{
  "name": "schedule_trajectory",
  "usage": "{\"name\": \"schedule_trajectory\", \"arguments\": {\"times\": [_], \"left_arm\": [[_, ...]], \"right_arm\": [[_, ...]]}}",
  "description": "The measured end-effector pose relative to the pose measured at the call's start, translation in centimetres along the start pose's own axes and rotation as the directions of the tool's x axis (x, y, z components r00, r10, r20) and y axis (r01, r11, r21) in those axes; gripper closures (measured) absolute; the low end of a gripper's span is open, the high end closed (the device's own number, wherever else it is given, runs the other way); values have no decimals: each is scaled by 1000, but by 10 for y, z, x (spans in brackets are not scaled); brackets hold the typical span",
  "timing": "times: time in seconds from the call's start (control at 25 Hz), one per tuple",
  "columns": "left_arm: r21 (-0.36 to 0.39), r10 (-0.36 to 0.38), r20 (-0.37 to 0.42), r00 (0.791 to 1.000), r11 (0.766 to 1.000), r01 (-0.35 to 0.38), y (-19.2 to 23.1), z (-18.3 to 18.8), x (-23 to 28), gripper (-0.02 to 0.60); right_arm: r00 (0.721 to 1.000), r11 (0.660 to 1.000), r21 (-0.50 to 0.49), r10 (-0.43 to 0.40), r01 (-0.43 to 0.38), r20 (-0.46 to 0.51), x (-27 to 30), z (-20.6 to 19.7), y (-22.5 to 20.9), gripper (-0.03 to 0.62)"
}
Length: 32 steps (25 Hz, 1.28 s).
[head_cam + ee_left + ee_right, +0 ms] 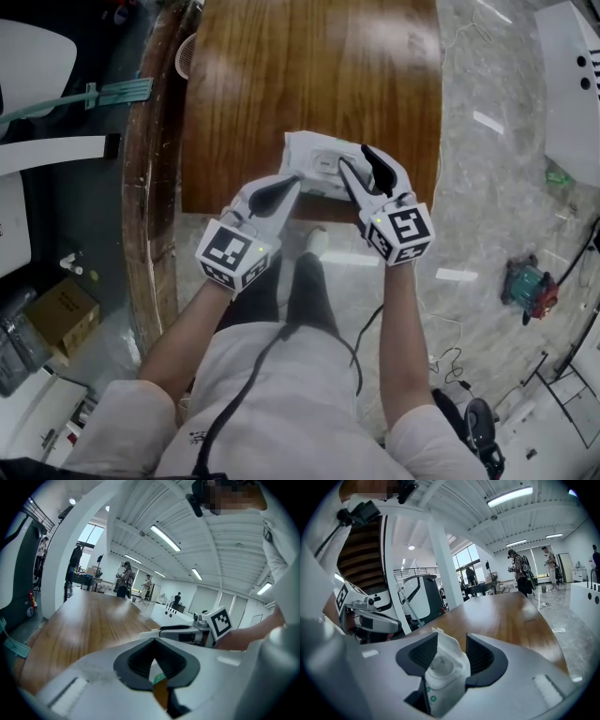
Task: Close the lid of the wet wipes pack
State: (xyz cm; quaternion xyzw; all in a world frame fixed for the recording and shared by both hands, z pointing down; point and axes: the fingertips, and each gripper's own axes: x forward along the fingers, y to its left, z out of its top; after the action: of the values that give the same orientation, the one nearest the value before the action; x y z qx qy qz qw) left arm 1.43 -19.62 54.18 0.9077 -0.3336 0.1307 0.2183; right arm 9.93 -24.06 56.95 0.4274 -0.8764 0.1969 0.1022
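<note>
The white wet wipes pack [319, 164] lies at the near edge of the wooden table [309, 75]. Its lid [446, 641] stands open over the round dispensing hole. My right gripper [356, 157] reaches over the pack's right part with its jaws open; in the right gripper view [451, 651] the pack [440, 672] sits between the two pads, which stand apart. My left gripper [292, 180] is at the pack's left corner, and its pads meet at the tips [154, 644] with a sliver of the pack's white edge caught between them.
The table's front edge runs just under both grippers, with the person's legs and a marble floor below. A curved wooden rail [141, 187] borders the left side. A cardboard box [61, 309] and a red and green tool [530, 286] lie on the floor.
</note>
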Motion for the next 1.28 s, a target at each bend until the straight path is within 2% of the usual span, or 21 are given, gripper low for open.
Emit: {"name": "schedule_trajectory", "arguments": {"times": [0.36, 1.28], "left_arm": [[-2, 10, -1, 1000, 1000, -10, 3, -2, 2, 578], [10, 3, 2, 1000, 1000, -3, -5, -5, -10, 578]], "right_arm": [[999, 999, -10, 42, -42, -8, 5, -3, 7, 408], [999, 999, -30, 44, -45, -28, -4, -11, 20, 408]]}}
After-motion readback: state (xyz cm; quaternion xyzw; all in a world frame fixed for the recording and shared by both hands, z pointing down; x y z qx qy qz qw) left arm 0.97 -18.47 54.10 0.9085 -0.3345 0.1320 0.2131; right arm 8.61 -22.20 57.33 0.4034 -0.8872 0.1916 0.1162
